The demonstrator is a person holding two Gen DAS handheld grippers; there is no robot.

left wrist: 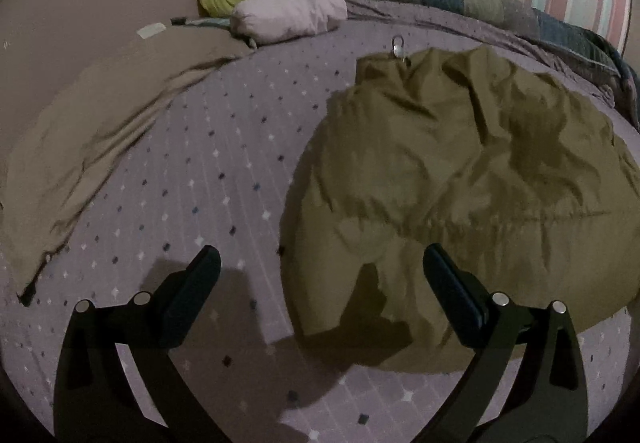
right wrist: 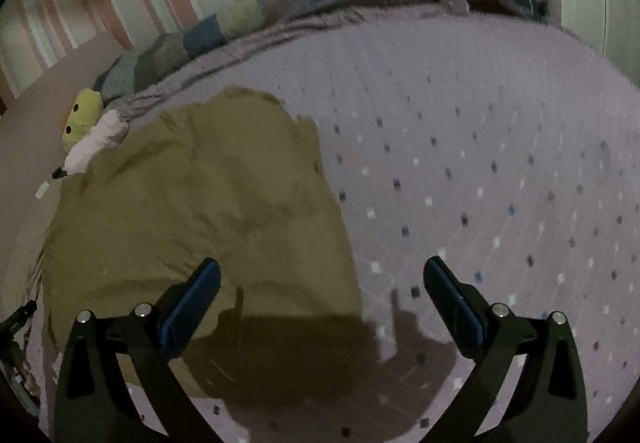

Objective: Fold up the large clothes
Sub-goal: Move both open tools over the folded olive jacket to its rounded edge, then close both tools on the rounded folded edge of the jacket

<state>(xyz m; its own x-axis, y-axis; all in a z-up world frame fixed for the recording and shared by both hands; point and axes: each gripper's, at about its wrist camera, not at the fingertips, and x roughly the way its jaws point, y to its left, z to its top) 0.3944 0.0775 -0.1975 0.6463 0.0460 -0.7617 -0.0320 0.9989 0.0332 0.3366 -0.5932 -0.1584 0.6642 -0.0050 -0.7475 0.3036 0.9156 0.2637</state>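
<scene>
Olive crumpled jacket at our one o'clock may bunch, since our left gripper and right gripper hover apart, empty.

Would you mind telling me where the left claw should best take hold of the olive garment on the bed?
Probably the near left edge of the olive garment, where its hem lies flat on the dotted bedsheet. The open left claw already straddles that edge, so coming in low from the near side should let it pinch one layer. The middle is crumpled and harder to grip cleanly.
</scene>
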